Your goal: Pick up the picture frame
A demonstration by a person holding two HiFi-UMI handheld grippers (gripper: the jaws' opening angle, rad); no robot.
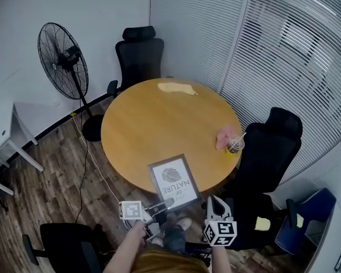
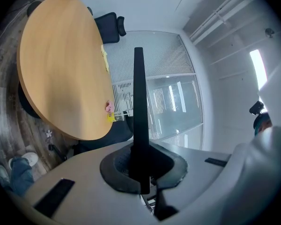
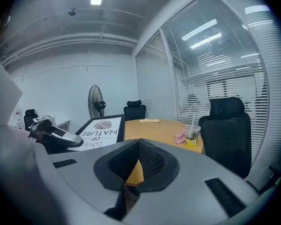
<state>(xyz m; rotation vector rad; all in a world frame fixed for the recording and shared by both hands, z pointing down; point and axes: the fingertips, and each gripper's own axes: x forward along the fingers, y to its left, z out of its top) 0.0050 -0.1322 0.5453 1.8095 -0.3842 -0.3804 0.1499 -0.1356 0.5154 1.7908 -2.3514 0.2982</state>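
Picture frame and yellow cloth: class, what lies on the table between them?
Nothing. The head view shows only bare tabletop between the frame and the yellow cloth.

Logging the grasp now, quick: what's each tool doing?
Left tool: closed on the picture frame edge.
Right tool: closed, holding nothing.
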